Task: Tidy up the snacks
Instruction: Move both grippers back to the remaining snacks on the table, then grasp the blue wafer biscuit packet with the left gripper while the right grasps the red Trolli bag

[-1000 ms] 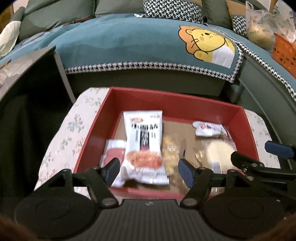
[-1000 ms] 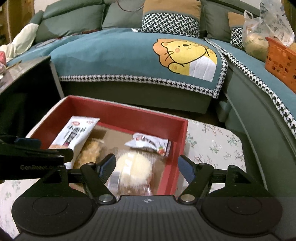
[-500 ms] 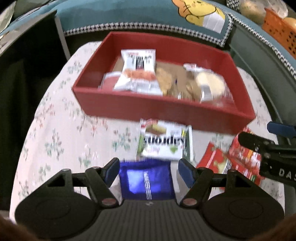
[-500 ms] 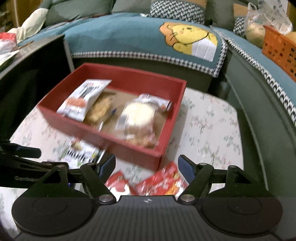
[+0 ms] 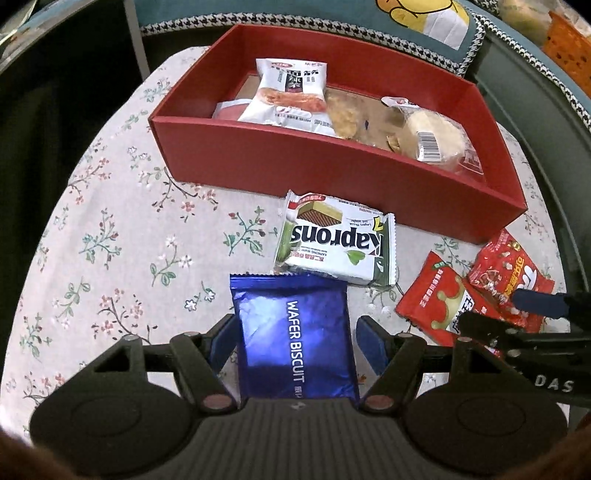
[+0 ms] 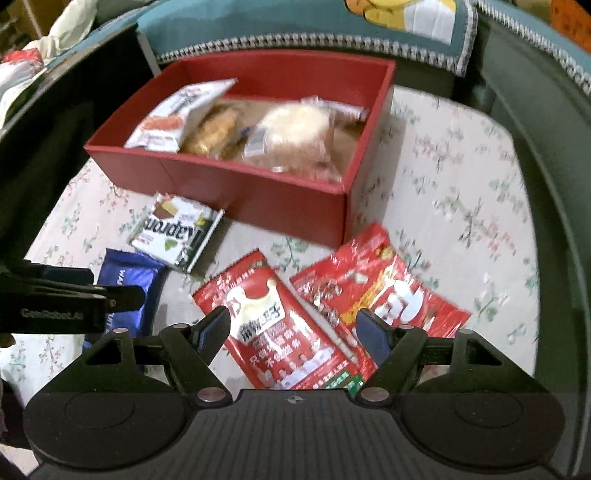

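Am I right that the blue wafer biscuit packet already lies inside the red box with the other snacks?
Not quite: the blue wafer biscuit packet lies on the floral tablecloth, outside the red box, between the left gripper's open fingers, as the left wrist view shows.

This is a home living room. A grey-green upholstered sofa [image 6: 535, 122] wraps around the far and right sides of the scene, draped with a teal fabric cover [image 5: 332, 14] edged in black-and-white houndstooth trim and printed with a yellow cartoon lion [image 5: 424, 14]. Near it stands a low table under a pale cloth with small floral sprigs [image 5: 129, 240] — household linen, not a workbench surface. An orange plastic lattice basket [image 5: 569, 48] rests on the sofa seat at far right. On the cloth, an open red cardboard box [image 5: 295, 158] holds wrapped snacks, with more packets loose on the near side — ordinary domestic clutter.
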`<state>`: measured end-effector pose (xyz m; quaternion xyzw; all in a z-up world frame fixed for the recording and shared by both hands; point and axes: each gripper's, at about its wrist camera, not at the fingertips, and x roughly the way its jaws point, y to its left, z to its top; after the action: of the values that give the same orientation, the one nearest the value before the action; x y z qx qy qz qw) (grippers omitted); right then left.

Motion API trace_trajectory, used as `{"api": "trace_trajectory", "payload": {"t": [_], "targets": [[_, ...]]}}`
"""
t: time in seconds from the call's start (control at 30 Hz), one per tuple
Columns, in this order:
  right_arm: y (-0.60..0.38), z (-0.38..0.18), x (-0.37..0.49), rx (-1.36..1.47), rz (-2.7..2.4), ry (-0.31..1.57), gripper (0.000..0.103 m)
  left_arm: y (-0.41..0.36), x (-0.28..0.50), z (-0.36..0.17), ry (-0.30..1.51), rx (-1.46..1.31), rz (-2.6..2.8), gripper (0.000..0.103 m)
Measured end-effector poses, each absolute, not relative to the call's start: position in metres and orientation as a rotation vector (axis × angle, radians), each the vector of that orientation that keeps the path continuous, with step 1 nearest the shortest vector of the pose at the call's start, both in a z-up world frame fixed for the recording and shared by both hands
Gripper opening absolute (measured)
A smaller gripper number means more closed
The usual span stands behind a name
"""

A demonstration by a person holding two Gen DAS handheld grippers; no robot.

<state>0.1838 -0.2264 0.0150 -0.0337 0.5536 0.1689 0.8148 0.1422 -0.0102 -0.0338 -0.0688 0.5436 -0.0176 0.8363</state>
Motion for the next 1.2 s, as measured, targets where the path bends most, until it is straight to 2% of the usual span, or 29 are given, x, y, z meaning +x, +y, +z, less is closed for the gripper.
{"api": "trace_trajectory", "payload": {"t": [0.07, 0.3, 0.4, 0.57, 0.8, 0.9, 1.03, 1.2], "targets": [[-0.226, 0.014, 0.182, -0.064, 0.367, 1.182, 0.086, -0.01, 0.142, -0.035, 1.153, -0.148, -0.039, 0.103], [-0.221, 0.02, 0.16, -0.019, 0.415, 1.229, 0.086, -0.005, 0.142, -0.034, 1.161, -0.167, -0.047, 0.103], [-0.219, 0.027, 0.15, 0.022, 0.468, 1.24, 0.082, -0.005, 0.141, -0.034, 1.168, -0.169, -0.053, 0.103], [-0.23, 0.041, 0.153, 0.02, 0.352, 1.179, 0.082, -0.002, 0.14, -0.032, 1.163, -0.168, -0.06, 0.103], [-0.234, 0.025, 0.165, -0.036, 0.254, 1.184, 0.079, -0.002, 0.142, -0.039, 1.18, -0.152, -0.04, 0.103], [-0.239, 0.032, 0.167, -0.014, 0.255, 1.169, 0.074, -0.004, 0.141, -0.041, 1.184, -0.149, -0.048, 0.103], [-0.246, 0.045, 0.168, -0.036, 0.254, 1.112, 0.078, -0.004, 0.143, -0.044, 1.194, -0.151, -0.046, 0.103], [-0.244, 0.025, 0.178, -0.114, 0.274, 1.176, 0.079, -0.01, 0.143, -0.046, 1.196, -0.13, -0.054, 0.103]]}}
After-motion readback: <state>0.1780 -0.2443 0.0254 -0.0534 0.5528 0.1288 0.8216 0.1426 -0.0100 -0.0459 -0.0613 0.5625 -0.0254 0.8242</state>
